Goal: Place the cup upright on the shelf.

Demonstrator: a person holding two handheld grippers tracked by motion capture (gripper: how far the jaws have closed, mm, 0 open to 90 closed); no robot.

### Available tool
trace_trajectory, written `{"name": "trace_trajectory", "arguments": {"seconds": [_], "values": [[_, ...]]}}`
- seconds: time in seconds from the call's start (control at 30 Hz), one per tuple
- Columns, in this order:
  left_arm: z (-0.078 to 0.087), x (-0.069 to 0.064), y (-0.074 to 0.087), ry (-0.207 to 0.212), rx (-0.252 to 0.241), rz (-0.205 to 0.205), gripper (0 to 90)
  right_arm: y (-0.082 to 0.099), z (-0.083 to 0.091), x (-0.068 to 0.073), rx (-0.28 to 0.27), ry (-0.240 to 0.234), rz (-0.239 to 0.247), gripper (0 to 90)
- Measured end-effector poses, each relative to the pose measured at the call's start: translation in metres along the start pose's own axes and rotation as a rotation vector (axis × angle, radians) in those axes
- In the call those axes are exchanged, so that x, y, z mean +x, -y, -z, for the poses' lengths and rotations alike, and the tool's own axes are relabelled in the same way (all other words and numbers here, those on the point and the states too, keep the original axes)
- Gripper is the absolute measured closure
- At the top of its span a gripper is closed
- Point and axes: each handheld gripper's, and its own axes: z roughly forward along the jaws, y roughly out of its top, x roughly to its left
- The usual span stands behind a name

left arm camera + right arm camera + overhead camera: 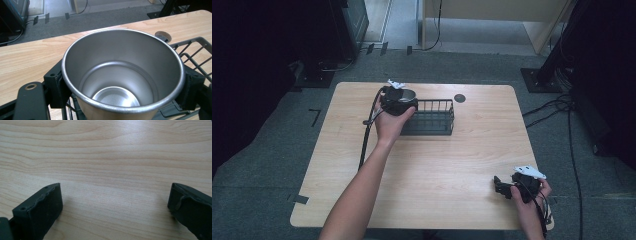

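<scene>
1. Room: grey carpeted floor around a pale wooden table; dark equipment and loose cables lie on the floor from 1 to 3 o'clock of the table, and a light wooden cabinet stands at 12 o'clock.
2. Table fittings: a round dark cable hole sits near the far edge, just beyond the basket's right end.
3. Wire basket: black, rectangular, open-topped, at about 12 o'clock of the table's centre.
4. Metal cup: shiny steel, upright, empty inside, at the basket's left end; in the left gripper view the basket's wires show beneath and to the right of it. Whether it rests on the basket floor cannot be told.
5. Left gripper: its jaws press the cup's sides from both flanks, a firm grip below the rim.
6. Right gripper: at 4 o'clock near the table's corner, jaws spread wide with bare wood between them, well apart from basket and cup.
7. Obstructions: the basket's wire walls closely flank the cup.
</scene>
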Motion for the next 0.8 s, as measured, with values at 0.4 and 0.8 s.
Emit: {"name": "trace_trajectory", "arguments": {"seconds": [0.4,0.8], "values": [[-0.005,0.006,0.004,-0.036,0.030,-0.015,19.0,0.000,0.000,0.000,0.000,0.000,-0.001,0.0],[-0.009,0.010,0.023,-0.032,0.050,-0.020,18.8,0.000,0.000,0.000,0.000,0.000,0.000,0.0]]}}
